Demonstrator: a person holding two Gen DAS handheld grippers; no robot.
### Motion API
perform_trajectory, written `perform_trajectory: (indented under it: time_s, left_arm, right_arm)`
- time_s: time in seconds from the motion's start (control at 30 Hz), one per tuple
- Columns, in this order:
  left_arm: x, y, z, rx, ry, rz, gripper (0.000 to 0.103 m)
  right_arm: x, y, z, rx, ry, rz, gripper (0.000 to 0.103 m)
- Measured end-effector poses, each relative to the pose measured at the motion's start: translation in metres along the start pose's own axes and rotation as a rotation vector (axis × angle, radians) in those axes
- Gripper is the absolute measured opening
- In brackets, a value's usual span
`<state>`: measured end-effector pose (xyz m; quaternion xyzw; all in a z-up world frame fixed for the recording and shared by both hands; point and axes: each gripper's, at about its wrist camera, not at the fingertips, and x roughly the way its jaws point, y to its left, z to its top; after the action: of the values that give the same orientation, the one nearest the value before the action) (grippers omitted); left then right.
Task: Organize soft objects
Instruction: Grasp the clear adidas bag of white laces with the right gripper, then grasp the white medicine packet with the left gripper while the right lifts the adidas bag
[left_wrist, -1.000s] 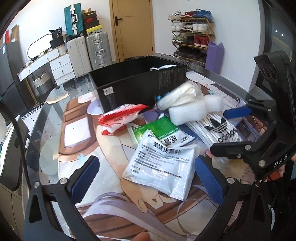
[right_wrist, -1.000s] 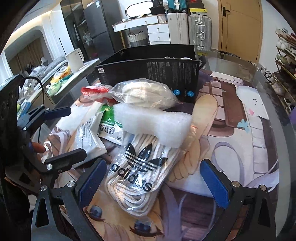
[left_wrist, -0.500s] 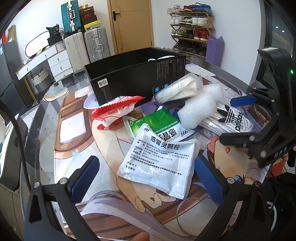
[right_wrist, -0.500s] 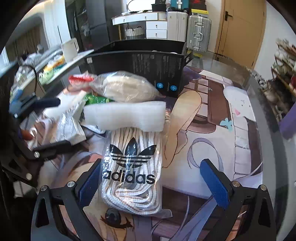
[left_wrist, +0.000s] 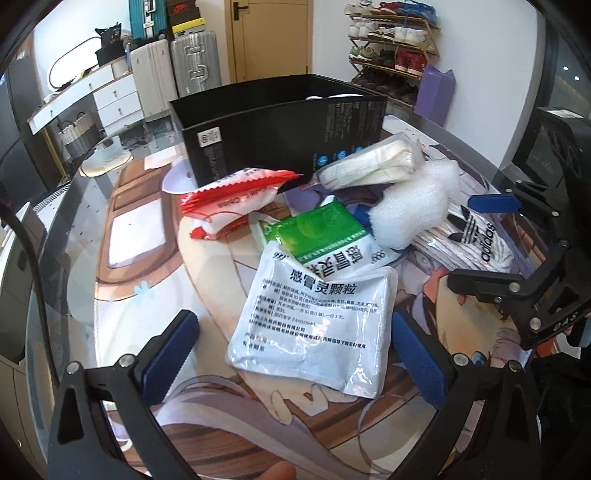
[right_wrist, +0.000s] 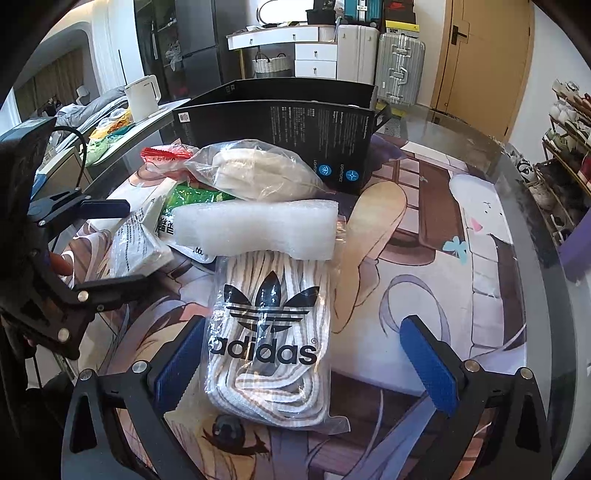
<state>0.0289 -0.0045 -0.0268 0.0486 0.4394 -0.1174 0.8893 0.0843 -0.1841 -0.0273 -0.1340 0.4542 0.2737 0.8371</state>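
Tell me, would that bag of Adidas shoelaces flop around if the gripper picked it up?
Probably. The bag of Adidas shoelaces holds loose coiled laces in thin clear plastic, so it would likely sag either side of the fingers. The glossy film looks slippery. The white foam piece overlapping its far end might shift when it lifts.

- One open black cardboard box (left_wrist: 280, 136), at the far side of the worktop.
- Two medicine sachets: one silver-white foil (left_wrist: 317, 321) nearest, one green-and-white (left_wrist: 325, 240) just beyond it.
- One red-and-white plastic packet (left_wrist: 229, 199), on the left.
- One clear bag of cream fabric (right_wrist: 258, 173).
- One white foam block (right_wrist: 255, 229).
- One clear Adidas-printed bag of white laces (right_wrist: 269, 343), on the right.
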Motion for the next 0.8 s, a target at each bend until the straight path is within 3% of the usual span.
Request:
perform_trajectory:
  time_s: [0.13,0.33,0.47,0.63,0.8]
  left_arm:
    - [0.001,-0.001,0.001,0.001,0.0,0.001,0.103]
    - [0.0,-0.002,0.001,-0.001,0.001,0.001,0.103]
    - [0.0,-0.002,0.001,-0.002,0.001,0.002,0.103]
    - [0.0,-0.003,0.001,-0.002,0.001,0.005,0.103]
    - [0.0,-0.003,0.001,-0.002,0.001,0.005,0.103]
  right_arm:
    - [-0.001,0.001,-0.001,-0.012,-0.012,0.008,0.099]
    - [-0.008,0.01,-0.001,-0.052,-0.035,0.041,0.071]
    - [-0.01,0.017,0.0,-0.079,-0.031,0.07,0.058]
    - [-0.014,0.026,-0.002,-0.11,-0.034,0.102,0.049]
    - [-0.021,0.035,-0.004,-0.134,-0.047,0.145,0.048]
